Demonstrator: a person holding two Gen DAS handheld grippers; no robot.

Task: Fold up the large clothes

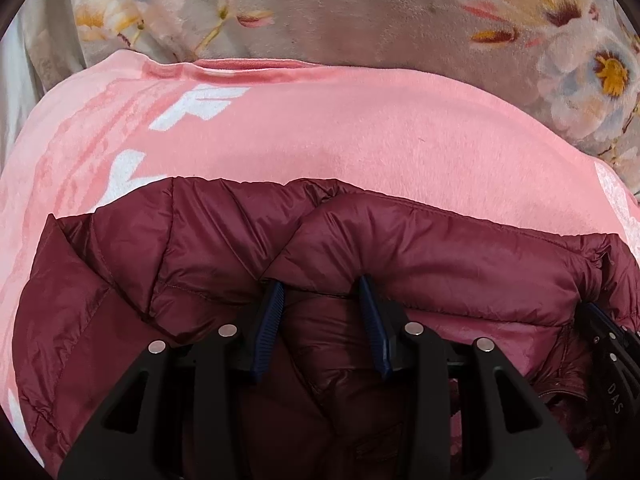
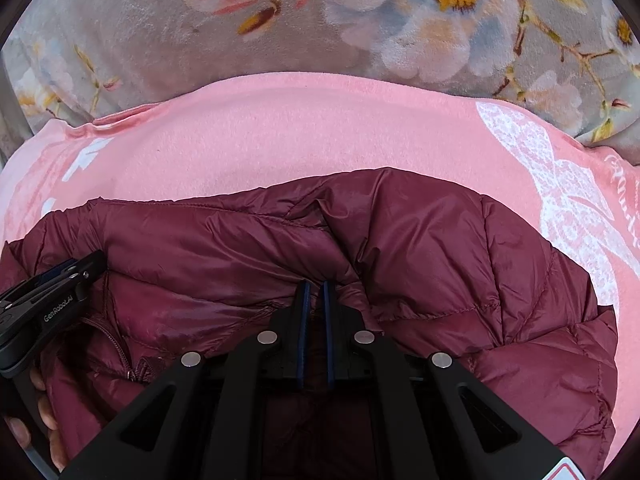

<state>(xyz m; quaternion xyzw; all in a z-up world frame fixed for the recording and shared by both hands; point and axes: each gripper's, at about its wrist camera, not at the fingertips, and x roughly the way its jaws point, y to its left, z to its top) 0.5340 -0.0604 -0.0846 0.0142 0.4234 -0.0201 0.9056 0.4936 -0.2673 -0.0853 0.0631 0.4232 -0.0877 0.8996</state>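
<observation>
A maroon puffer jacket [image 1: 420, 248] lies on a pink blanket, its upper part doubled over toward me. My left gripper [image 1: 321, 289] has a thick puffy fold of the jacket pinched between its blue pads, fingertips tucked under the folded edge. In the right wrist view the same jacket [image 2: 440, 248] fills the lower half, its zipper [image 2: 132, 368] at lower left. My right gripper [image 2: 316, 286] is shut on a thin layer of the jacket, only a sliver of fabric showing between its pads. Each gripper shows at the edge of the other's view: the right one [image 1: 608, 332], the left one [image 2: 52, 292].
The pink blanket [image 1: 360, 128] carries white lettering [image 1: 192, 112] and a white butterfly print [image 2: 560, 184]. Beyond it spreads a grey floral plush cover [image 2: 280, 32]. A person's fingers [image 2: 40, 408] wrap the left gripper's handle.
</observation>
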